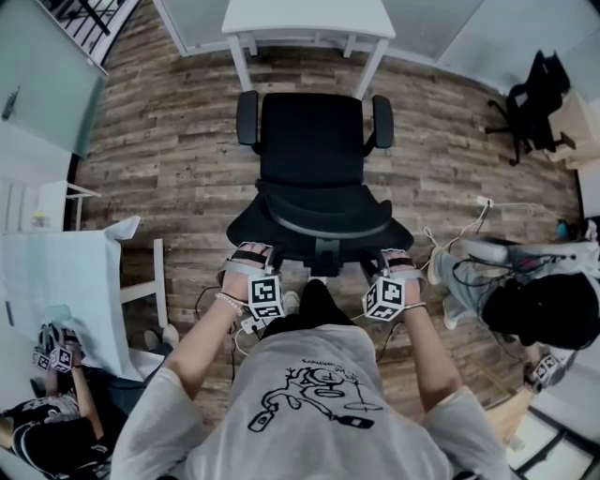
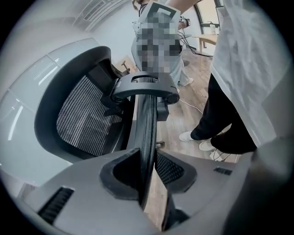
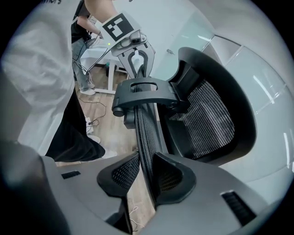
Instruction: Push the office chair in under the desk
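Note:
A black office chair (image 1: 314, 141) stands on the wood floor with its seat facing the white desk (image 1: 309, 19), some way short of it. Its mesh backrest (image 1: 319, 220) is nearest me. My left gripper (image 1: 251, 258) is shut on the backrest's top edge at the left, and my right gripper (image 1: 396, 261) is shut on it at the right. In the left gripper view the rim (image 2: 146, 119) runs between the pads of that gripper (image 2: 146, 160). The right gripper view shows the same rim (image 3: 143, 128) pinched in that gripper (image 3: 146, 167).
A second black chair (image 1: 532, 103) stands at the back right. A white table (image 1: 56, 272) is at my left, with a seated person (image 1: 47, 412) below it. Another person (image 1: 544, 309) sits at my right. Cables (image 1: 450, 234) lie on the floor by the chair.

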`<move>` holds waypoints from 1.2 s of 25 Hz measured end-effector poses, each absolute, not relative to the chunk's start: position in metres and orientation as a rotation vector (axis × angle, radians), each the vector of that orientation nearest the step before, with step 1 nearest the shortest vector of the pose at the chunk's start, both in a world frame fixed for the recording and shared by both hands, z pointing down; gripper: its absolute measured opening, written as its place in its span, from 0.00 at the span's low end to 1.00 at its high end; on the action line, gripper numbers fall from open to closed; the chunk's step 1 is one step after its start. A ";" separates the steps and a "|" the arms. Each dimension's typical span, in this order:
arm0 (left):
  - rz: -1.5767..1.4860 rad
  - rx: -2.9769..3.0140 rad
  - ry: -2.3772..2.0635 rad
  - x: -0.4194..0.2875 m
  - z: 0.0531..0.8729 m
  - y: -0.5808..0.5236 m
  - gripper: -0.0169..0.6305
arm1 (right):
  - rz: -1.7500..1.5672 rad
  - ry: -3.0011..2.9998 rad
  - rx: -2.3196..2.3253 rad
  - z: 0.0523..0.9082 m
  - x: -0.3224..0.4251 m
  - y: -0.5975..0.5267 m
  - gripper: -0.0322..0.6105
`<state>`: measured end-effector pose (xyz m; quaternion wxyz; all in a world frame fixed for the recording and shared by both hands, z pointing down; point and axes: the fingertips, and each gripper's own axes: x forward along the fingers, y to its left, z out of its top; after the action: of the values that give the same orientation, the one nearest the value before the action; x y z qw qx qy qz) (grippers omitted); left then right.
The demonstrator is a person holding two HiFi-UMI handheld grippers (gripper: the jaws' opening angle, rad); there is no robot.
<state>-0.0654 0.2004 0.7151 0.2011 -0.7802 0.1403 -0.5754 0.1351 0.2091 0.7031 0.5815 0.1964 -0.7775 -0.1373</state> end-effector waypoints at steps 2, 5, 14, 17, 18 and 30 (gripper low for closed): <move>-1.615 -2.184 0.410 -0.066 0.716 0.193 0.18 | -0.325 -1.816 0.454 0.704 0.135 0.203 0.25; -1.626 -2.205 0.442 -0.065 0.718 0.181 0.18 | -0.329 -1.820 0.447 0.705 0.136 0.192 0.25; -1.656 -2.260 0.549 -0.054 0.715 0.148 0.19 | -0.332 -1.825 0.421 0.703 0.147 0.157 0.25; -1.665 -2.263 0.564 -0.049 0.714 0.142 0.19 | -0.334 -1.824 0.416 0.703 0.152 0.148 0.25; -1.669 -2.263 0.566 -0.048 0.714 0.140 0.19 | -0.334 -1.827 0.413 0.703 0.153 0.146 0.25; -1.636 -2.217 0.507 -0.036 0.715 0.116 0.19 | -0.273 -1.869 0.465 0.704 0.165 0.113 0.25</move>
<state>-0.0360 0.1159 0.7148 0.1692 -0.7799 0.1783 -0.5756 0.1646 0.1126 0.7043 0.5631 0.1976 -0.7940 -0.1161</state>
